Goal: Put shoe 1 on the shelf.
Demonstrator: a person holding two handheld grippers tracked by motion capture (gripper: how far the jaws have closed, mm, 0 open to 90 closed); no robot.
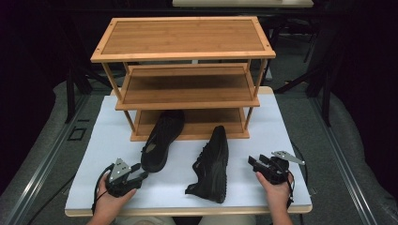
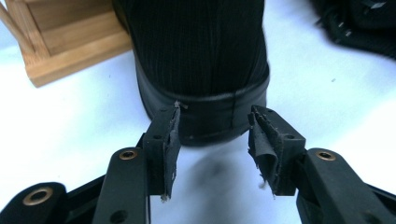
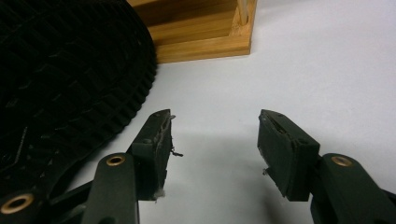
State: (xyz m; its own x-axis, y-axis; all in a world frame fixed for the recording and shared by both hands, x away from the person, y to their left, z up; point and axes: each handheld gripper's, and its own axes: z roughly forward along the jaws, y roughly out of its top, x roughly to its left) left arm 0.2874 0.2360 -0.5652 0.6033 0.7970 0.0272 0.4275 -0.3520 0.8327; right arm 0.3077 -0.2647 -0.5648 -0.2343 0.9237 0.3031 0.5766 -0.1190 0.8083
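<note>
Near the tabletop's (image 1: 108, 140) front-left corner, the left gripper (image 2: 212, 128) spreads wide, the upright shoe's (image 2: 201, 56) heel at its tips. The right gripper (image 3: 215, 135), front-right, gapes wide just beside the tipped shoe's (image 3: 60, 79) sole.

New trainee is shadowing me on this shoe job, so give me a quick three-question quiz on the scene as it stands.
1. True or false: the left gripper is shut on the upright shoe.
2. How does the other shoe lie? A) on its side B) upright C) on the rack
3. Fill in: the right gripper has its jaws ____ over the white table.

Key: 1 false, jaws open at its heel; 2 A; 3 open.
</note>
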